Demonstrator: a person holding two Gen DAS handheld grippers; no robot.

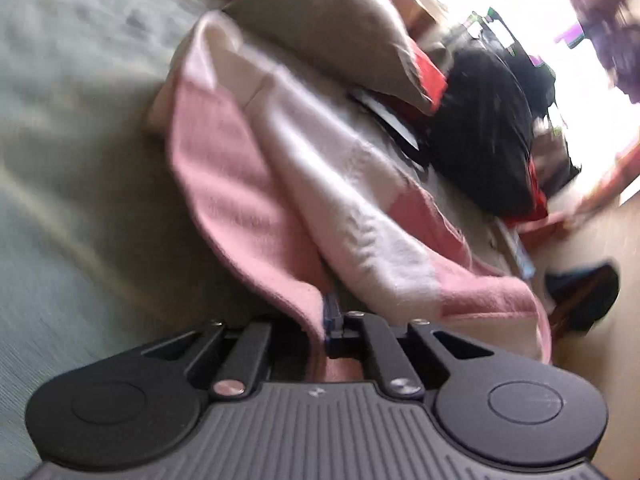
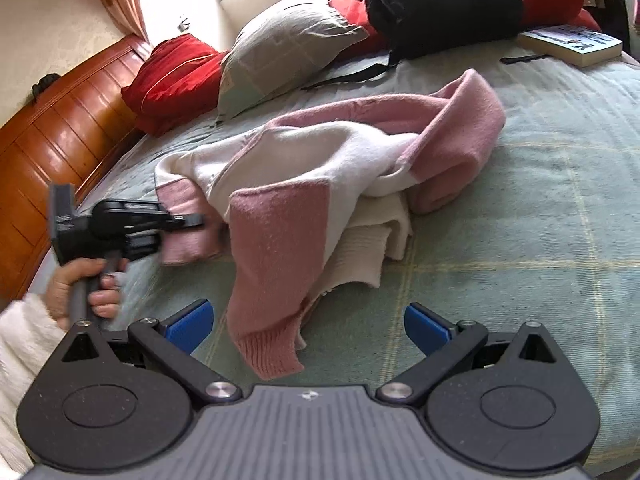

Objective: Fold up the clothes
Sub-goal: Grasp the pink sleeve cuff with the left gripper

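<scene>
Nearest in the right wrist view, the right claw (image 2: 306, 322) stands wide open with nothing between its blue pads, hovering over the green bed (image 2: 540, 240). Just beyond it, and slightly to the left, hangs the ribbed cuff of a pink sleeve (image 2: 272, 344), the closest part of the pink-and-white sweater (image 2: 320, 176). That is the relation the coming move likely turns on: the sleeve lies straight ahead of the open claw, its long axis running from the near cuff away up to the heap, so the cuff points back at the claw.

To the left, at middle distance, the left claw (image 2: 192, 220), held by a person's hand (image 2: 86, 288), is clamped on the sweater's left pink edge. The left wrist view confirms it: the left claw's jaws are drawn together on a fold of pink cloth (image 1: 316, 312), and the garment stretches away from them.

The sweater itself is still a crumpled heap in the middle of the bed, its long axis running roughly from near left to far right, where a second pink sleeve (image 2: 468, 120) loops over the top.

Beyond it lie a grey pillow (image 2: 280, 48), red cushions (image 2: 172, 72), a black bag (image 2: 436, 0) and a book (image 2: 576, 42) at the far right.
</scene>
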